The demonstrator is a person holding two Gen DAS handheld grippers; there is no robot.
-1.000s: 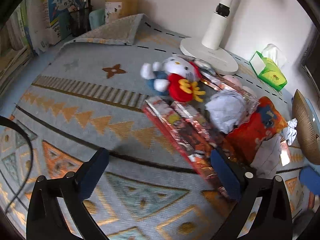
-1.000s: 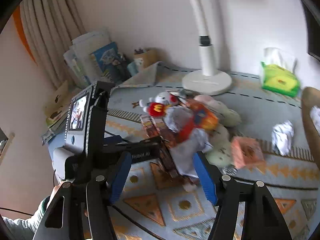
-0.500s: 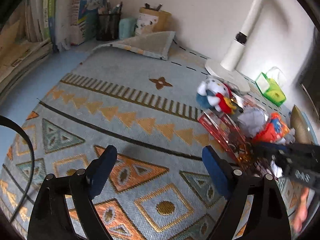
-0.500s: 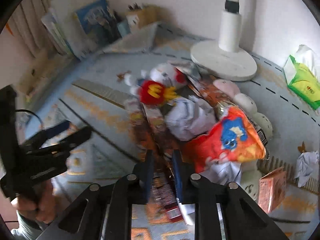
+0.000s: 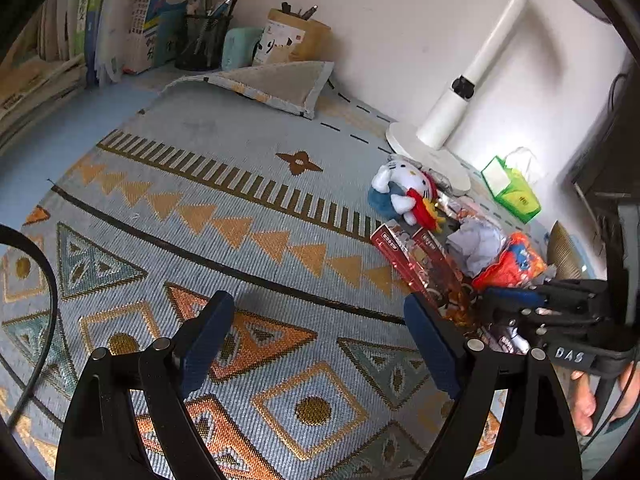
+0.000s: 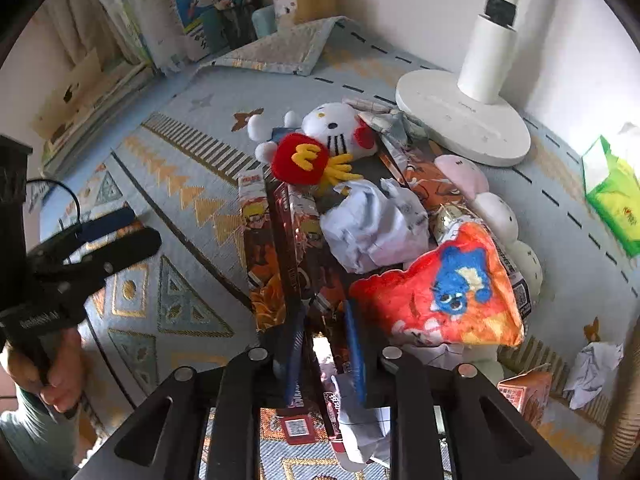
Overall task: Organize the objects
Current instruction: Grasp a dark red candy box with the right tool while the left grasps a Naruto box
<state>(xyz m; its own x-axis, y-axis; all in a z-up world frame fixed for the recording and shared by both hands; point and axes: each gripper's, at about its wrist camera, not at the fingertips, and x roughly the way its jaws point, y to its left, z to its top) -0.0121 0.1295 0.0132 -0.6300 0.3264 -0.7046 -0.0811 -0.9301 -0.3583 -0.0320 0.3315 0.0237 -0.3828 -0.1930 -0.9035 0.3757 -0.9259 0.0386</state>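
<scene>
- The left gripper (image 5: pixel 316 344) hovers over the patterned rug (image 5: pixel 224 216) with its blue pads spread wide, nothing between them.
- The right gripper (image 6: pixel 326 354) has its pads drawn close together around the near edge of a red cartoon-printed box (image 6: pixel 308 264); they seem to pinch it, though the contact itself is hard to make out.
- That box lies in the pile beside a second flat box (image 6: pixel 256 240).
- A white cat plush (image 6: pixel 336 128) sits at the far end of the pile, a red plush pouch with a yellow M (image 6: pixel 300 158) against it.
- Crumpled paper (image 6: pixel 372 228) rests on the boxes; an orange plush cushion (image 6: pixel 444 292) lies just to its right.
- A white lamp base (image 6: pixel 460 120) stands behind the pile, and a green tissue pack (image 6: pixel 612 196) is well off to the right.
</scene>
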